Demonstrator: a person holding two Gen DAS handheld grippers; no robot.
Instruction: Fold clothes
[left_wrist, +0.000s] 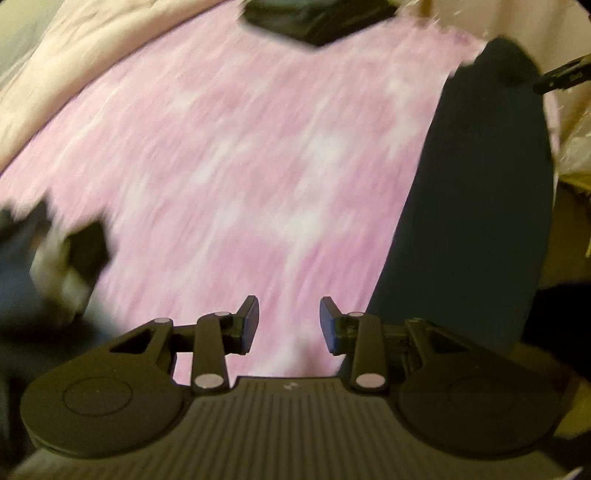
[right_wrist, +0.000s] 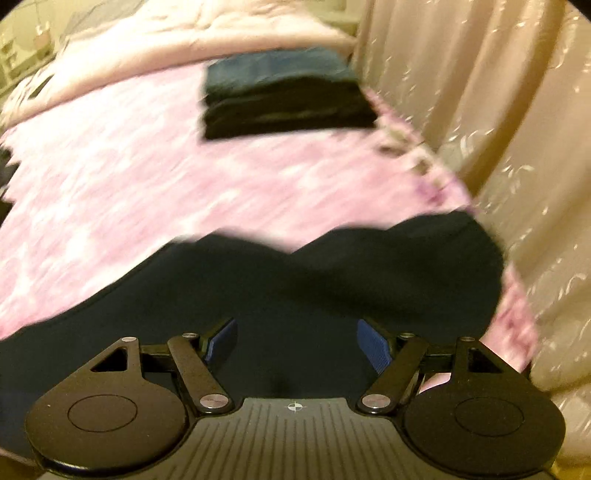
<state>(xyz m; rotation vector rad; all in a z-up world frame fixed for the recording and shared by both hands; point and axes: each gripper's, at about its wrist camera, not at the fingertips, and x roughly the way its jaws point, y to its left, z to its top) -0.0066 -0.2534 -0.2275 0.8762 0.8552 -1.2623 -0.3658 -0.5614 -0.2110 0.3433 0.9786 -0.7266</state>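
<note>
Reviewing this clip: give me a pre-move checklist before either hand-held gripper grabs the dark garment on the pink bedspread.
1. Left hand-held gripper empty, jaws apart: ok.
2. Right hand-held gripper empty, jaws wide: ok.
3. Dark garment below the right hand-held gripper, within its view: ok.
4. Garment lying flat, no bunching: cannot tell, frames blurred.
5. Folded stack apart from the garment: ok.
6. Pink bedspread bare beside the garment for folding: ok.
</note>
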